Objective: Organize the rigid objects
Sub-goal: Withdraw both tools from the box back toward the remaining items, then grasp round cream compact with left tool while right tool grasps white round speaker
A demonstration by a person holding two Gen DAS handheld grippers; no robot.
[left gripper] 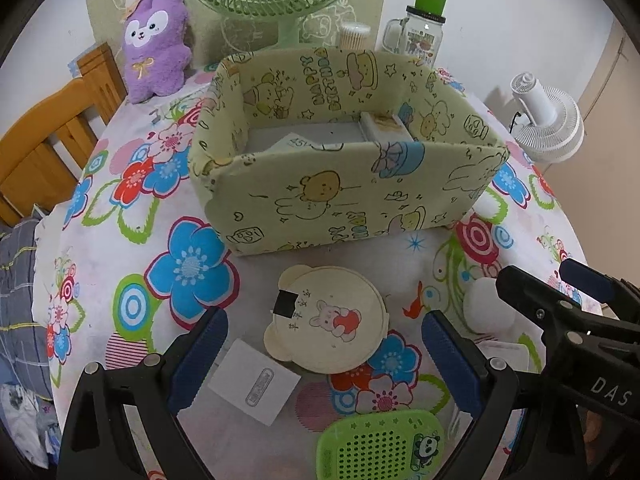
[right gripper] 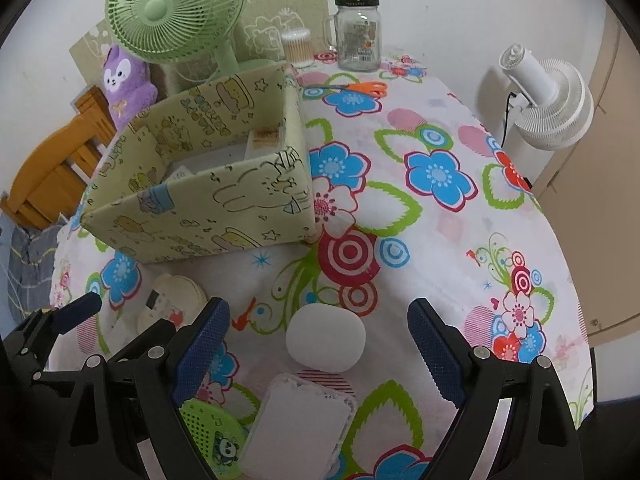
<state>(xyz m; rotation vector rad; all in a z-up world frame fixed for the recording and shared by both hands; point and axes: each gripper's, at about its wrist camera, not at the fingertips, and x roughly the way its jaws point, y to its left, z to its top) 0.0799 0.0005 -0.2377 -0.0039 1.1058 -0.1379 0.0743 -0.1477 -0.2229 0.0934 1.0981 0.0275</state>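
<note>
A pale green fabric storage box (left gripper: 344, 200) printed with cartoon animals stands open-topped on the floral tablecloth; a small carton and papers lie inside. My left gripper (left gripper: 324, 328) hangs open over a cream bear-eared round case (left gripper: 332, 320), its blue pads apart on either side. A white card (left gripper: 256, 384) and a green perforated panda case (left gripper: 380, 444) lie just below. In the right wrist view my right gripper (right gripper: 318, 328) stands open above a white rounded object (right gripper: 325, 338), not touching it. A white rectangular box (right gripper: 300, 424) sits nearer the camera. The storage box (right gripper: 208, 208) is up left.
At the table's far edge stand a green desk fan (right gripper: 172, 12), a purple plush toy (left gripper: 156, 44), a cotton-swab tub (right gripper: 297, 46), a glass jar with green lid (right gripper: 358, 28) and orange scissors (right gripper: 360, 87). A white fan (right gripper: 548, 96) stands off the right edge; a wooden chair (left gripper: 52, 136) is at left.
</note>
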